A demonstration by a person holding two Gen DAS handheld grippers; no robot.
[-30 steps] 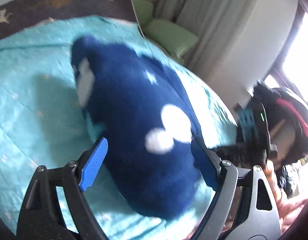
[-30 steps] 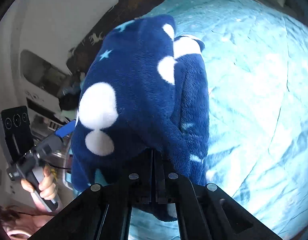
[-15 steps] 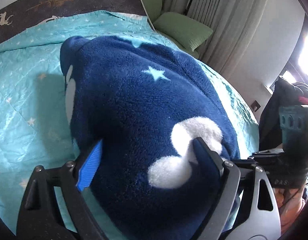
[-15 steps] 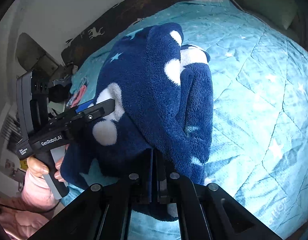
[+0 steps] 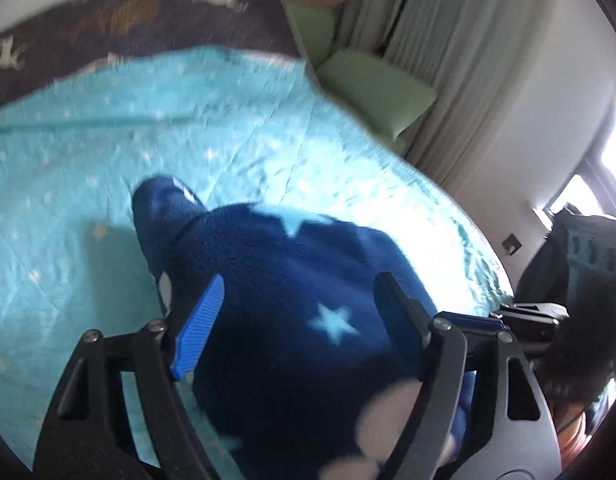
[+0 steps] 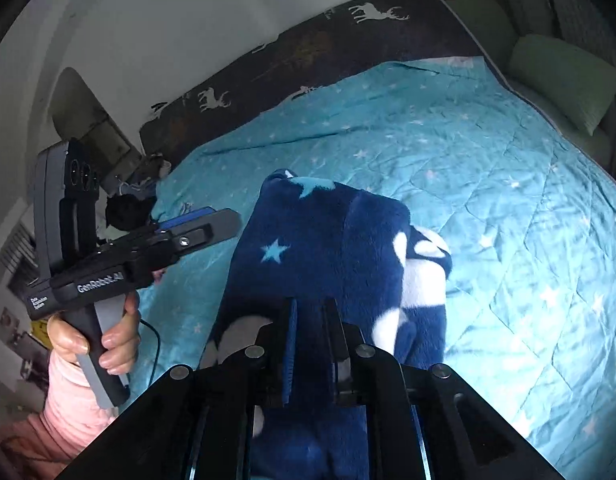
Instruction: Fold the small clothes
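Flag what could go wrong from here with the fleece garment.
1. The right tool pinches only an edge of the navy star-patterned fleece garment; the thick pile could slip free.
2. The left tool stands open beside the garment, gripping nothing, so the hanging fleece may sag and unfold onto the turquoise quilted bedspread.

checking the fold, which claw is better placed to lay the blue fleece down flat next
Right. The right claw pinches the blue fleece above the bed cover; the left claw is open beside it, holding nothing.
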